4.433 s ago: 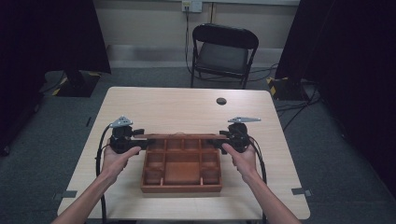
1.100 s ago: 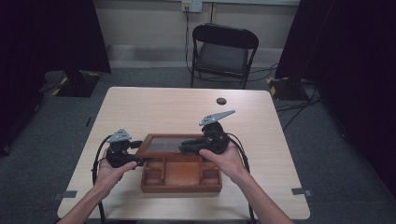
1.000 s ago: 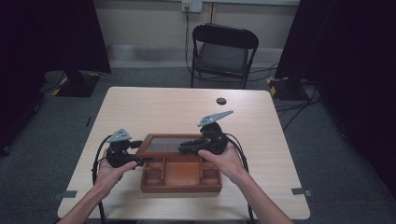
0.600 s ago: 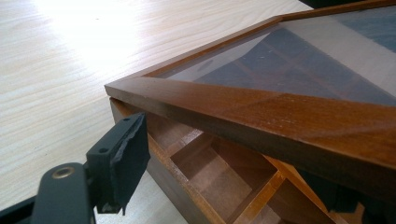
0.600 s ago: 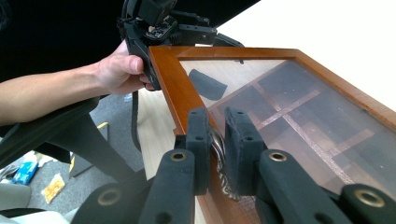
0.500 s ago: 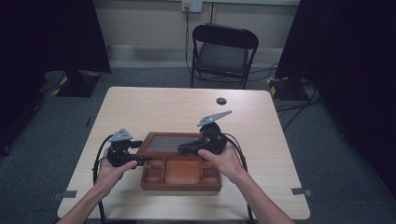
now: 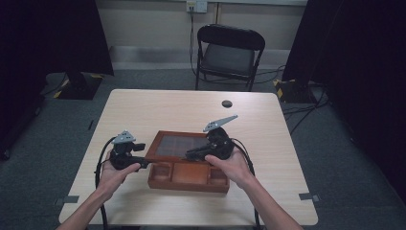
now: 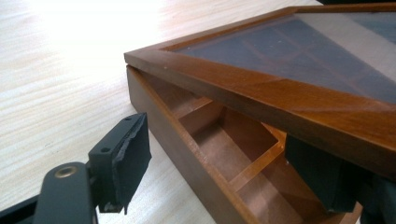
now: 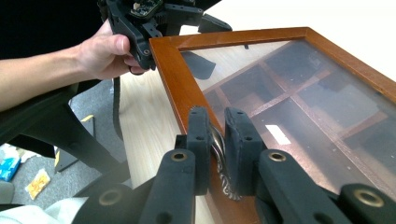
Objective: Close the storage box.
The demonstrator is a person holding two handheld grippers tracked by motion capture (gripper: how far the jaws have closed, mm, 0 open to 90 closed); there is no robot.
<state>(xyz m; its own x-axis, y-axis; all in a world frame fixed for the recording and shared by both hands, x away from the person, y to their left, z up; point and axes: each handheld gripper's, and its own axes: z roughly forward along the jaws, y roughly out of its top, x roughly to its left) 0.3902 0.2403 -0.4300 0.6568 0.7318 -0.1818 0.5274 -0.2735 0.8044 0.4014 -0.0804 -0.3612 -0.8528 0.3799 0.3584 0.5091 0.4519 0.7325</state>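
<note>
Right gripper [image 9: 215,140] pinches the lid's metal clasp [image 9: 218,149], holding the glass lid [image 9: 299,93] half raised; left gripper [image 8: 224,172] stands spread astride the wooden box [image 7: 189,179] wall; risk: clasp slips, lid slams.

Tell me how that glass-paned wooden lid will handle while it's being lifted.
The glass-paned wooden lid probably stays stiff: its frame looks solid. The pane looks fragile, so dropping seems risky. The right gripper pinches only its small metal handle, so it may swing on its back edge.

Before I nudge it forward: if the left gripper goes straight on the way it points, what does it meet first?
Probably the wooden box: the left gripper straddles its side wall, one jaw outside, one under the half-raised lid. Depth is unclear.
</note>
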